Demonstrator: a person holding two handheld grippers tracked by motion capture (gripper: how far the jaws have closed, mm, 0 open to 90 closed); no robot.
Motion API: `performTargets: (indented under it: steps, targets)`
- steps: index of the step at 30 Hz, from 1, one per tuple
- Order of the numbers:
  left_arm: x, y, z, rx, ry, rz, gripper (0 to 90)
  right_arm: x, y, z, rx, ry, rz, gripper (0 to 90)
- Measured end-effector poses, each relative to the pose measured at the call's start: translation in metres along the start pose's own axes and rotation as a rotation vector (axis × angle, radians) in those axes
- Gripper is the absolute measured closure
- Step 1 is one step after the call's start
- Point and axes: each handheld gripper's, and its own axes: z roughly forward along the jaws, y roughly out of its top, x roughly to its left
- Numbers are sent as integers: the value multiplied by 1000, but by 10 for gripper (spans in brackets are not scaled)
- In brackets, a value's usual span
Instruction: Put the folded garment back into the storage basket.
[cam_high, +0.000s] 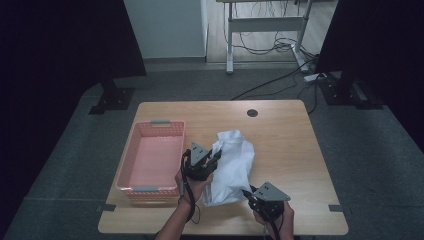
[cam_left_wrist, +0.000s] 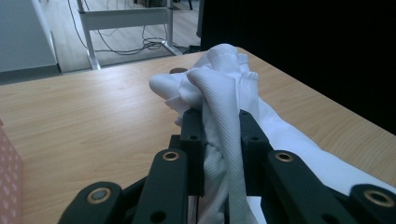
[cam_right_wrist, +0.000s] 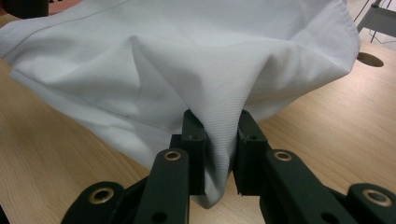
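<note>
Both the left gripper and right gripper pinch a white cloth on the table; the pink basket at left waits empty.

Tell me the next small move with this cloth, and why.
Probably lift both grippers together and carry the cloth left toward the basket. The left gripper and right gripper are each shut on a fold, and the basket beside it holds nothing.

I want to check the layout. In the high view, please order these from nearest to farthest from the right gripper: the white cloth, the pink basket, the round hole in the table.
1. white cloth: pinched in the right gripper.
2. pink basket: at the table's left side.
3. round hole: near the far edge.
</note>
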Motion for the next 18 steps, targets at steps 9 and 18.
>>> performTargets:
  steps: [9,18]
  targets:
    - [3,7,-6,-11,9,11,756,1,10,0,-11,4,-10,773]
    - [9,14,-13,-21,16,21,755,3,20,4,-25,11,-17,773]
